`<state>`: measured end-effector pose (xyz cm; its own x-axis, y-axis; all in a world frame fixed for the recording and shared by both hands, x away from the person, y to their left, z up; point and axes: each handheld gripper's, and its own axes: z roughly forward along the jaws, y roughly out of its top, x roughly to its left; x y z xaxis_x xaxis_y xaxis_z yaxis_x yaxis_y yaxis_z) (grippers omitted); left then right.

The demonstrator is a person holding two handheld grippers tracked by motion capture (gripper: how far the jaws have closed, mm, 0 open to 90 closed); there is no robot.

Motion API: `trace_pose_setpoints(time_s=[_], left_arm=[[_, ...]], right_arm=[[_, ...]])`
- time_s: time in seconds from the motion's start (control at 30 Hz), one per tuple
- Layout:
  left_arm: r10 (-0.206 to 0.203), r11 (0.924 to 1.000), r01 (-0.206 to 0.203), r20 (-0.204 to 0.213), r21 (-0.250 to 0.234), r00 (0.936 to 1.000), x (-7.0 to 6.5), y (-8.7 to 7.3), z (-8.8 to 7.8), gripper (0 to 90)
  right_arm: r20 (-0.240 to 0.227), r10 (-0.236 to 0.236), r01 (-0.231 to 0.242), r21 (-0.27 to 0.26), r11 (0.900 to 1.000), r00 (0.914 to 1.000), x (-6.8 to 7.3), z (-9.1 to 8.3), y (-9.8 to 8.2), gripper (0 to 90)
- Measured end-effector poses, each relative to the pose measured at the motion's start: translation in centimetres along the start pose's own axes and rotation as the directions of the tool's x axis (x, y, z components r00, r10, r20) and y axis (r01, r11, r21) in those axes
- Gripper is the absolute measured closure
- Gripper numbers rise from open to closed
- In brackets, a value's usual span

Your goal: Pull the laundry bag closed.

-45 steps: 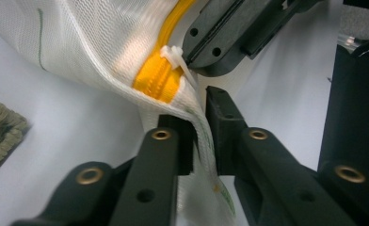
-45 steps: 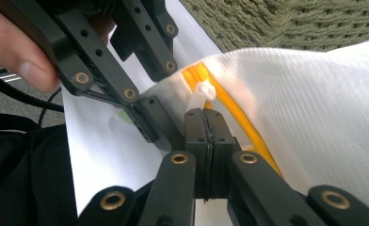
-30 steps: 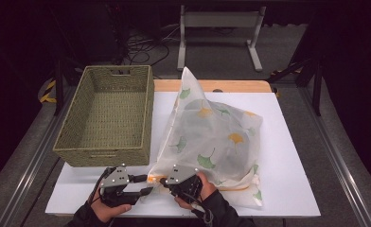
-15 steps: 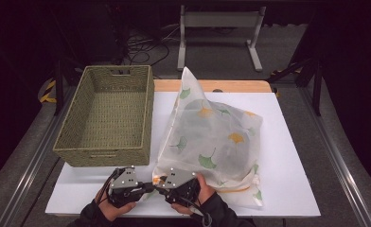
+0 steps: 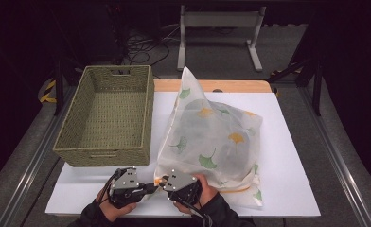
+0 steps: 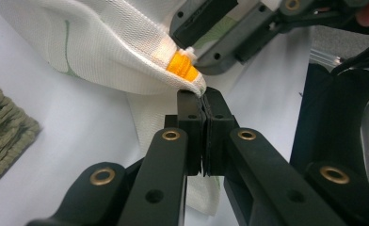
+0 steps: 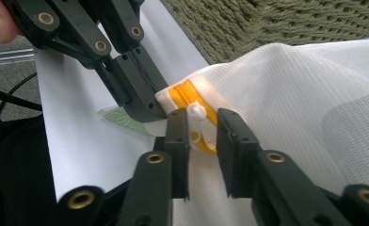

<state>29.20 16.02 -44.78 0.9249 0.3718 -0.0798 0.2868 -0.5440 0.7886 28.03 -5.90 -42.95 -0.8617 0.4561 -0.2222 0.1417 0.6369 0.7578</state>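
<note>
A white mesh bag (image 5: 212, 137) printed with green and yellow leaves lies on the white table top (image 5: 287, 156). Its orange zipper (image 6: 182, 66) ends at the near left corner. My left gripper (image 6: 204, 101) is shut on the fabric edge just below that zipper end, and it also appears at the corner in the high view (image 5: 150, 187). My right gripper (image 7: 199, 117) faces it across the corner (image 5: 161, 182). Its jaws have just been closing; the white zipper pull (image 7: 196, 112) sits between them with a gap still showing.
A woven green basket (image 5: 108, 113) stands left of the bag, its near wall close to both grippers. A wooden board edge (image 5: 212, 85) runs along the back of the table. Bare white surface lies to the right of the bag.
My left gripper moved right to the bag's corner and shut on the fabric. The right hand stayed put at the zipper end.
</note>
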Motion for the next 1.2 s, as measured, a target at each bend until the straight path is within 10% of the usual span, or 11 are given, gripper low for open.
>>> trace_pose_setpoints(time_s=[0.23, 0.67, 0.97, 1.2], left_arm=[[-0.001, 0.9999, 0.001, -0.003, -0.013, 1.0, 0.03, 0.11, -0.11, 88.0], [0.019, 0.9996, -0.02, 0.018, 0.019, 0.9996, -0.15, 0.13, 0.19, 88.0], [0.022, 0.9985, -0.016, -0.109, 0.052, 0.9938, 0.16, -0.07, 0.32, 88.1], [0.008, 0.9999, -0.007, -0.11, 0.007, 0.9939, 0.27, -0.15, 0.19, 80.8]], right_arm=[[0.049, -0.002, 0.003, -0.005, 1.0, 0.9988, -0.07, -0.48, -0.08, 78.4], [-0.032, 0.005, -0.004, 0.031, 1.0, 0.9995, -0.26, -0.09, -0.4, 90.0], [-0.109, 0.073, -0.068, 0.043, 0.997, 0.9914, -0.45, -0.07, -0.58, 90.0], [-0.145, 0.11, -0.104, 0.052, 0.993, 0.9833, -0.81, 0.14, -0.77, 90.0]])
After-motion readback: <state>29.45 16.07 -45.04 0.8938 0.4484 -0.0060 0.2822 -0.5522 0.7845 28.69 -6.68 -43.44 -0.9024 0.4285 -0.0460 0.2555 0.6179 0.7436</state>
